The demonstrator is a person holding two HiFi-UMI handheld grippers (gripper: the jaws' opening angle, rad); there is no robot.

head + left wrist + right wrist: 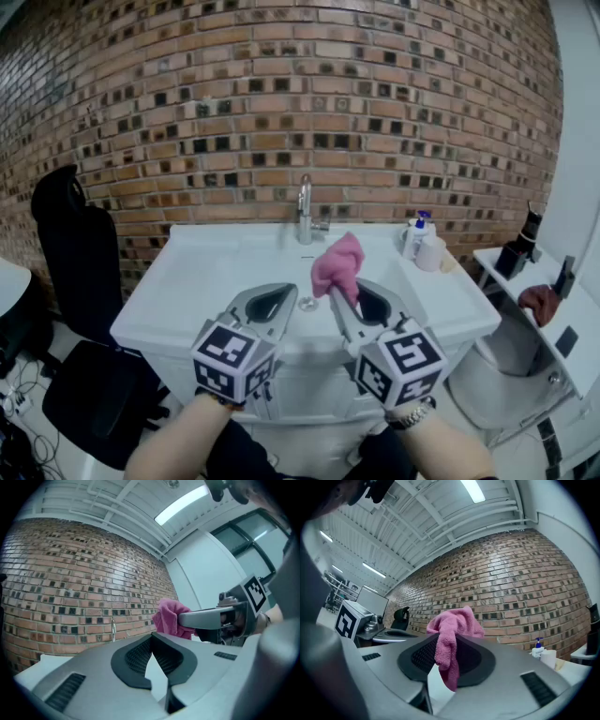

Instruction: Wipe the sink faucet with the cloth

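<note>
A chrome faucet (305, 211) stands at the back of the white sink (202, 272), against the brick wall. My right gripper (349, 292) is shut on a pink cloth (337, 265), which bunches up above the jaws and hangs between them in the right gripper view (454, 630). It hovers over the sink's front half, short of the faucet. My left gripper (281, 292) is beside it on the left, shut with nothing in it. The left gripper view shows the cloth (171, 616) to the right and the faucet (113, 630) small and far ahead.
A soap bottle (415, 234) and a white cup (431, 253) stand on the sink's right rear corner. A black chair (70, 244) is to the left. On the right, a white shelf (572, 337) carries a brown object (539, 302) and dark items.
</note>
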